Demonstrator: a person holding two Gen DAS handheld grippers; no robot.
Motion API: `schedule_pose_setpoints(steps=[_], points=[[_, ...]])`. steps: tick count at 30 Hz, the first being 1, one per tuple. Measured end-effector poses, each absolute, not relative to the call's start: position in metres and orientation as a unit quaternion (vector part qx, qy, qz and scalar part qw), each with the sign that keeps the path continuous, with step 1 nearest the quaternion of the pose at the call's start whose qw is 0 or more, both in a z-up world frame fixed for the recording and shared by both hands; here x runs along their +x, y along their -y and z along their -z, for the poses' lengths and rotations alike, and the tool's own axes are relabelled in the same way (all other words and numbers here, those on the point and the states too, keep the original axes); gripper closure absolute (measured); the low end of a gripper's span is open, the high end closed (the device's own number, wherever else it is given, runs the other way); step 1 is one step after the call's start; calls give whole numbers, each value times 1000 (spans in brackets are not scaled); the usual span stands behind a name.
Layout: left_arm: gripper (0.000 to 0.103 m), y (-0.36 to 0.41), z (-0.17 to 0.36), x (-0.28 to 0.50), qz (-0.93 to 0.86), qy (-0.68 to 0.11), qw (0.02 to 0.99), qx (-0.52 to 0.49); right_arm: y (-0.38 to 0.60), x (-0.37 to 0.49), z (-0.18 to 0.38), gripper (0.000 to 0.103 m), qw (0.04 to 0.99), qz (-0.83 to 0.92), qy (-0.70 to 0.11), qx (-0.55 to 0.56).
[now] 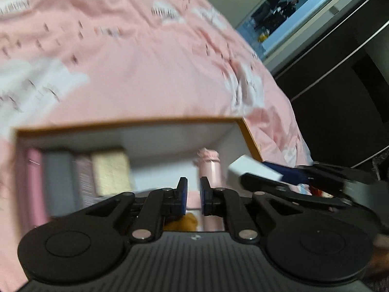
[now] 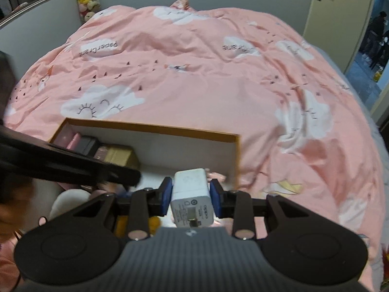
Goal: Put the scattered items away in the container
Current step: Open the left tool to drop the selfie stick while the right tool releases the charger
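On a pink bed, an open box (image 2: 184, 131) holds small cases (image 2: 114, 154) along its left wall. The left gripper (image 1: 193, 191), pressed together and empty, hangs over it. The right gripper (image 2: 190, 194) pinches a white charger (image 2: 190, 194) above the box's right end; lower it inside before releasing.
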State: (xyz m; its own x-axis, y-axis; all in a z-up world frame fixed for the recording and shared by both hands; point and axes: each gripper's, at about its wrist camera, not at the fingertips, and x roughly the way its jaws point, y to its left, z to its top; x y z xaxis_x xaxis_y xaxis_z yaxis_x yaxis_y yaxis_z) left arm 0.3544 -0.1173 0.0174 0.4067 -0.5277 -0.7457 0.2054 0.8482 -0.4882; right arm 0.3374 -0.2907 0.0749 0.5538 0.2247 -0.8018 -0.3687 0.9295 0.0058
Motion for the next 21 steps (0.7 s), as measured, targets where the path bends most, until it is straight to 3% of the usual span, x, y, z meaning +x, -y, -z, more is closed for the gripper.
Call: schedule_pose_setpoints(steps=[11,21], points=[[89,38,-36,324,137,-446,873,-145,238,387,-21,68,858,-145,-493,-28],[89,-5,-9,313,105,-461,863,-179,233,411,21,67,845,-121,-520,22]])
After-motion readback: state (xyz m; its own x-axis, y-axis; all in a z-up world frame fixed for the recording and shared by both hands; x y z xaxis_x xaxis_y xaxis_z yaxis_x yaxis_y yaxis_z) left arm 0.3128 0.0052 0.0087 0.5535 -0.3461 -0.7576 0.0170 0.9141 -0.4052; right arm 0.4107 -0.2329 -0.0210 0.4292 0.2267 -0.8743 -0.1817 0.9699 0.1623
